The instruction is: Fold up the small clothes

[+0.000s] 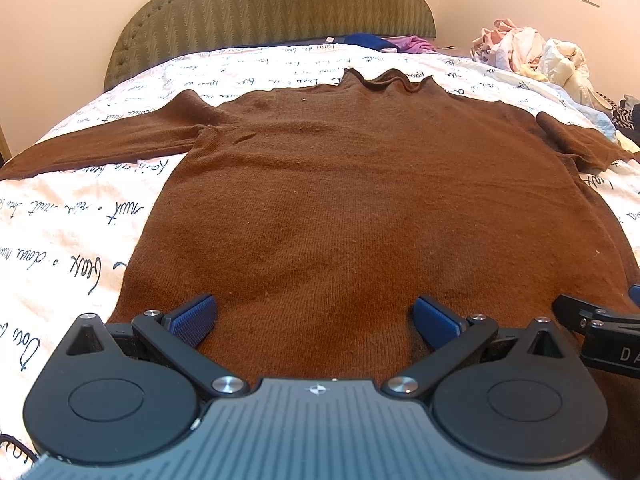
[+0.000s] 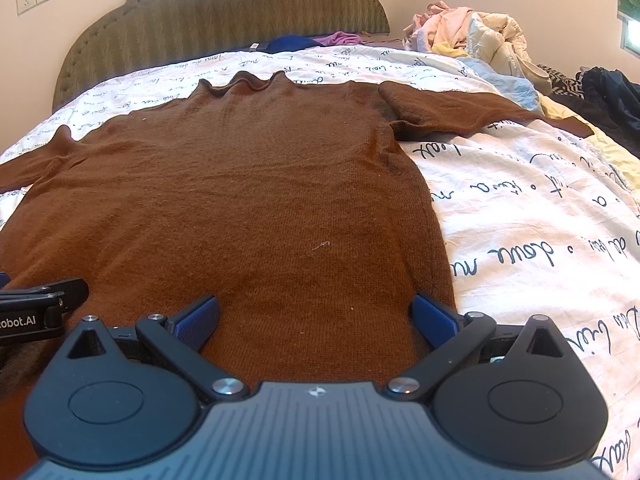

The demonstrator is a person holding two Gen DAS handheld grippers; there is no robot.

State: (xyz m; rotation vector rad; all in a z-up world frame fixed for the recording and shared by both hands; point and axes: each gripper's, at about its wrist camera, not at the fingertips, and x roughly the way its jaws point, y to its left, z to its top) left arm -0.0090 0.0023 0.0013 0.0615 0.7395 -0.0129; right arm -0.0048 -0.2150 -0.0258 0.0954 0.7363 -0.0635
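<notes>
Brown sweater (image 1: 360, 208) flat on script-printed bedspread (image 2: 520, 208), left claw (image 1: 316, 322) and right claw (image 2: 316, 320) spread wide

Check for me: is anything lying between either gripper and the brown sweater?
Nothing visible. The left gripper and right gripper both hang open right over the hem end of the brown sweater, spread flat on the bed.

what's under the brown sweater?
The brown knit sweater lies flat on a white bedspread printed with dark script, which shows all around it. Whatever lies directly beneath the body is covered. Both open tongs, left and right, hover at the hem.
</notes>
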